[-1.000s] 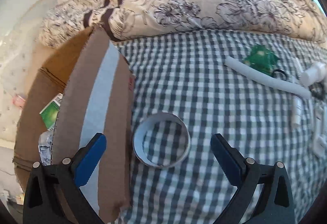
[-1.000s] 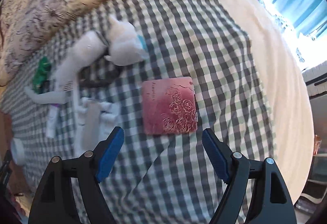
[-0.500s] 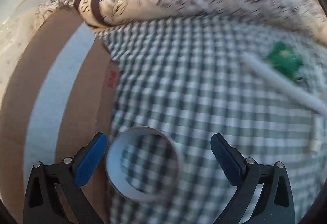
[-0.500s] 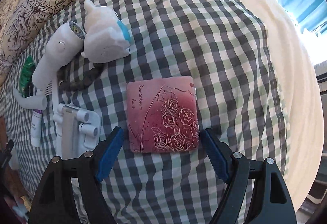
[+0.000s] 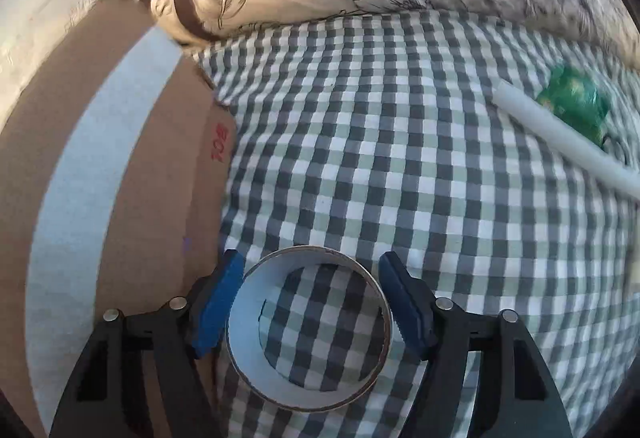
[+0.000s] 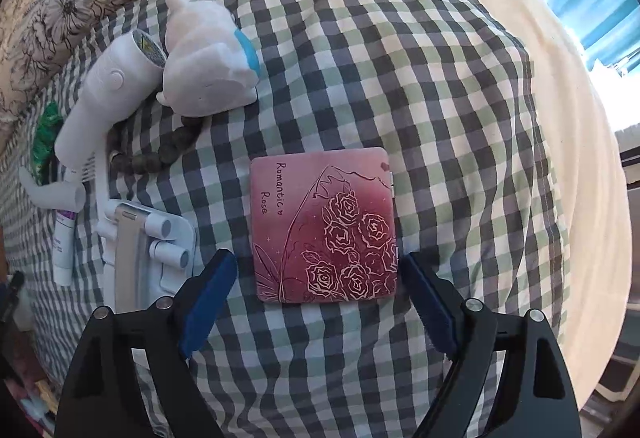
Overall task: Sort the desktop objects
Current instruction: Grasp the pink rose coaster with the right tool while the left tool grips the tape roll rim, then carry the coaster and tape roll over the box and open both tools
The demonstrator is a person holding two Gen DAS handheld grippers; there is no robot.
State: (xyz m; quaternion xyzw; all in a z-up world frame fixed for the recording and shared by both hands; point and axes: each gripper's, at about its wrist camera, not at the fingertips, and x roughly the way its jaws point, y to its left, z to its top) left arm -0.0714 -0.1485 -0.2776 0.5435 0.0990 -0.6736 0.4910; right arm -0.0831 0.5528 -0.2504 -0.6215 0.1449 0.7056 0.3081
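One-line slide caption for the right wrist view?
Open right gripper straddling the pink rose-printed case on the checked cloth, jaws not yet closed.

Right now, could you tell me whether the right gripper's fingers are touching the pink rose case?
Apart. The right wrist view shows checked cloth between each blue finger of the right gripper and the pink rose case.

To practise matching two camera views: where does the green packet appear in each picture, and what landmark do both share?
Left wrist: green packet at far right, behind the white tube.
Right wrist: green packet at far left edge.
Shared landmark: the white tube beside it.
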